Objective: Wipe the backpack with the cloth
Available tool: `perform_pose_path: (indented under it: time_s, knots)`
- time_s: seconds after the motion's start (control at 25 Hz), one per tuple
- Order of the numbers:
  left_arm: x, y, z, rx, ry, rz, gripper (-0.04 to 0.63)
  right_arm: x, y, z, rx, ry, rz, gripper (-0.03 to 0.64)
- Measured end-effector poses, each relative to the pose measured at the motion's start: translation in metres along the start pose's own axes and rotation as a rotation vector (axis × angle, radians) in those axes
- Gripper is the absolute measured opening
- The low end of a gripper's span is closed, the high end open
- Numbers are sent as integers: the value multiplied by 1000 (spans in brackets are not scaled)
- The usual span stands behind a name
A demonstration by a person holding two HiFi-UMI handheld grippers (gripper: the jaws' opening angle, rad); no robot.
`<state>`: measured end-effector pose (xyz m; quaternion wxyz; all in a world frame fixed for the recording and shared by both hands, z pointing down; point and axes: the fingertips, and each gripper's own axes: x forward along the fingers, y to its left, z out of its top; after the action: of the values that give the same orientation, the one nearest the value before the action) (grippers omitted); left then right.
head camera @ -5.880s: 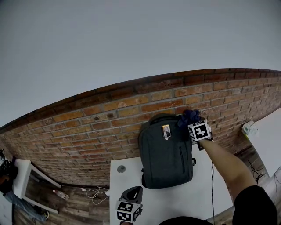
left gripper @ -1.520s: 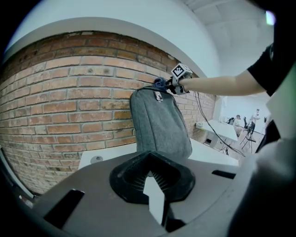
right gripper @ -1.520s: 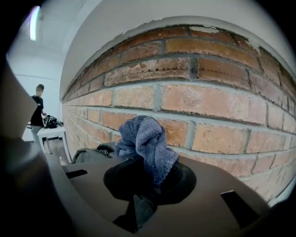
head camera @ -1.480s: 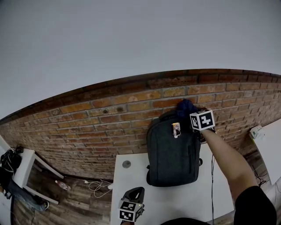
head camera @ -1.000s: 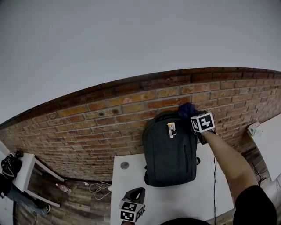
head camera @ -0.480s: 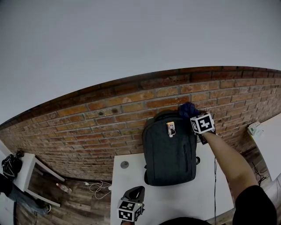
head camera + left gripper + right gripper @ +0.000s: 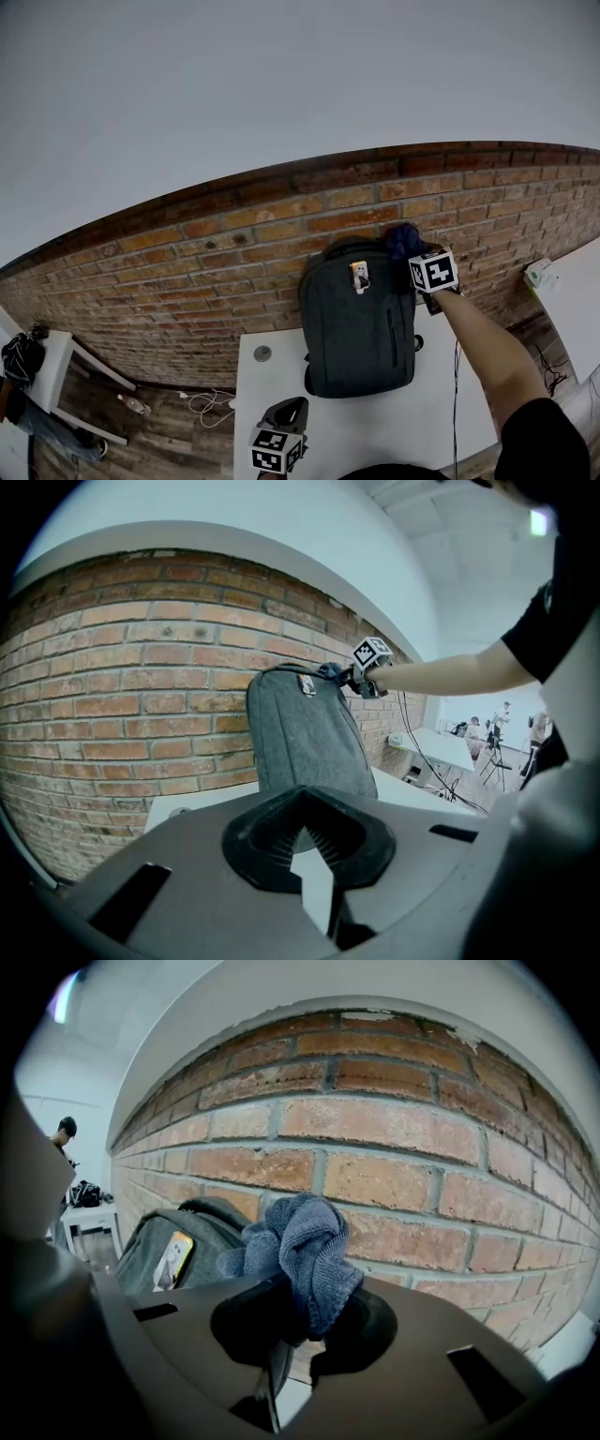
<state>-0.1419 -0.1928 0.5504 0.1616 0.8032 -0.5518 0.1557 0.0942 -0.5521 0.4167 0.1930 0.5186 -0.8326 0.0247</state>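
- Since 1.5 s ago: the cloth (image 7: 404, 240) has gone from above the top edge of the backpack (image 7: 356, 323) to its upper right corner. The head camera also shifted, so the move may be smaller than it looks.
- Right gripper (image 7: 412, 253): jaws clamped on the cloth (image 7: 302, 1246), which is bunched in a blue-grey wad above them.
- Left gripper (image 7: 292, 407): unchanged, low in front of the backpack. Its jaw tips (image 7: 302, 797) meet with nothing between them.
- Backpack stands upright on the white table (image 7: 441, 422), back against the brick wall (image 7: 187, 272). A yellow tag (image 7: 357, 277) sits near its top.
- Poorly seen: whether the cloth actually touches the backpack; in the right gripper view the wad overlaps the backpack (image 7: 159, 1241) and the wall behind it.
- Cut off: the left gripper body, by the bottom edge of the head view. The right arm covers the table to the right of the backpack.
- A small round object (image 7: 262, 353) lies left of the backpack; I can't tell what it is.
- Room: bare tabletop in front of the backpack and to both sides. The table's left edge lies just past the round object. A dark cable (image 7: 455, 370) runs to the right of the backpack.
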Motion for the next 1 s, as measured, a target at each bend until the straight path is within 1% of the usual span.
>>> perform_pose_path:
  time_s: [0.16,0.28,0.56,0.8,1.0]
  knots:
    - [1,-3,4,11,-6,-11,-18,-3,-6,-19,13,19,-3,49]
    - [2,-4,5,16,-4,-18,-18,-6,-7,-32,25,12,5,48]
    - [3,-14,9,27,-6,-39,-18,-13,-7,-48,66,1,-3,48]
    - [5,-14,5,24,1,-40,-18,-16,-6,-63,125,9,-9,48]
    - [7,-17,2,25,11,-49,-18,-19,-4,-78,143,18,-5,48]
